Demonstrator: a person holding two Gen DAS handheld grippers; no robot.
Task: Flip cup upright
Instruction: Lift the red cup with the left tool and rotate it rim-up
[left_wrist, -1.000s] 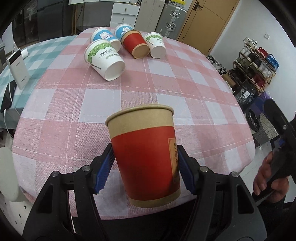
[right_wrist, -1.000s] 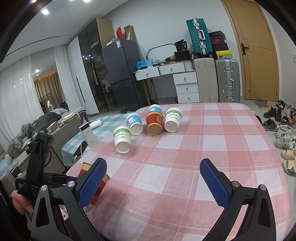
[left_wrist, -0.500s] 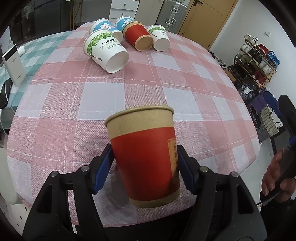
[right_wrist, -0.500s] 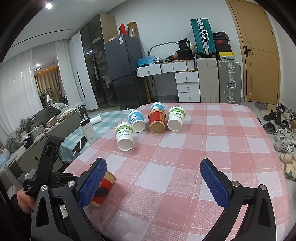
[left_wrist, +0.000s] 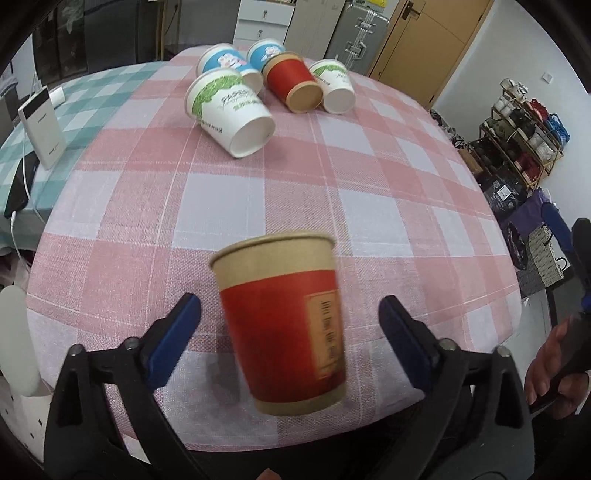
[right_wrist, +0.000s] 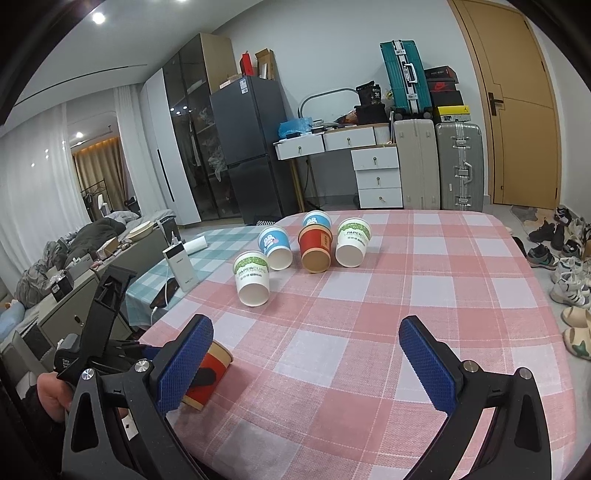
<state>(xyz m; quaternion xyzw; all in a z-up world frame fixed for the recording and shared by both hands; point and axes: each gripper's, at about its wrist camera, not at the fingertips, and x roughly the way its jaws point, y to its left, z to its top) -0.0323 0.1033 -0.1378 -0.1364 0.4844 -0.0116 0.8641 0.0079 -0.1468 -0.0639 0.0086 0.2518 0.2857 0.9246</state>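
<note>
A red paper cup (left_wrist: 284, 325) with a brown rim, mouth up and a little tilted, is blurred between the blue pads of my left gripper (left_wrist: 290, 306). That gripper is open and neither pad touches the cup. In the right wrist view the same cup (right_wrist: 216, 363) leans at the table's near left edge, partly hidden behind my right gripper's left finger (right_wrist: 184, 365). I cannot tell whether its base rests on the pink checked cloth (left_wrist: 332, 192). My right gripper (right_wrist: 306, 325) is open and empty above the cloth.
Several cups lie on their sides at the far end: a white-green one (left_wrist: 229, 110), two blue ones (left_wrist: 225, 62), a red one (left_wrist: 293, 86), another white-green one (left_wrist: 334, 86). A white power bank (left_wrist: 42, 131) stands left. A hand (left_wrist: 550, 369) holds the right gripper.
My left gripper was shut on the red cup and has opened; the cup is now loose and blurred. The left gripper moved forward over the table edge.
</note>
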